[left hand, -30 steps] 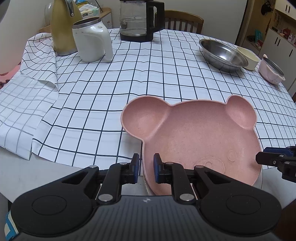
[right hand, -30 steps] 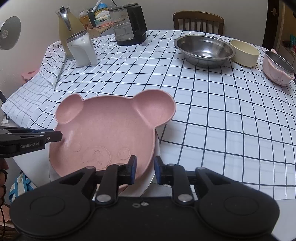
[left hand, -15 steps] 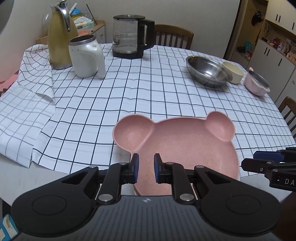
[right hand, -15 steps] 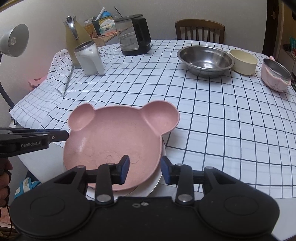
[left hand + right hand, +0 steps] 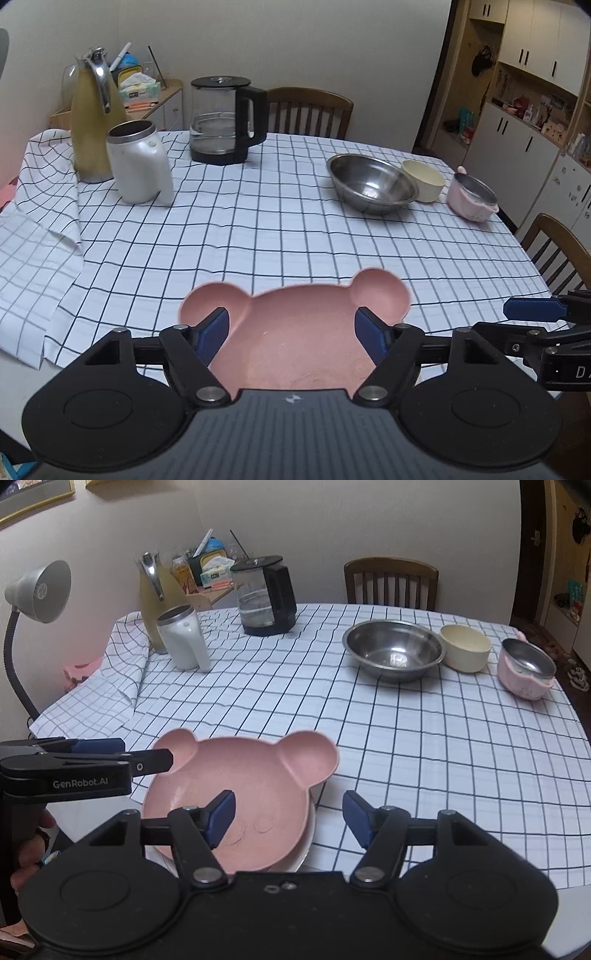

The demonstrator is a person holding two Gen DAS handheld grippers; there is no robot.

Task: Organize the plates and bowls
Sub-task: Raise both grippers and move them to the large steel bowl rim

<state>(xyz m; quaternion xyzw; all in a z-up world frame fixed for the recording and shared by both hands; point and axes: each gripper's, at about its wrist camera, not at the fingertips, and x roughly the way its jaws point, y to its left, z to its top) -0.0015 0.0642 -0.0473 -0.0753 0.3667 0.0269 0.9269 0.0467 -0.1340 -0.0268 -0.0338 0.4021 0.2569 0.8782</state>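
Note:
A pink bear-shaped plate [image 5: 295, 332] [image 5: 240, 794] rests on a white plate [image 5: 303, 853] at the near table edge. My left gripper [image 5: 293, 334] is open above its near part, holding nothing. My right gripper [image 5: 288, 818] is open and empty above the plate's right side. A steel bowl [image 5: 371, 182] [image 5: 393, 650], a cream bowl [image 5: 424, 179] [image 5: 465, 646] and a pink steel-lined bowl [image 5: 471, 197] [image 5: 526, 668] stand at the far right.
A checked cloth [image 5: 258, 229] covers the table. A white jug [image 5: 138, 164], a yellow thermos [image 5: 94, 114] and a glass kettle [image 5: 221, 118] stand at the far left. Chairs [image 5: 308, 110] stand behind and to the right. A desk lamp [image 5: 37, 590] is at the left.
Both grippers have opened wide and drawn back and up from the pink plate, which stays on the white plate.

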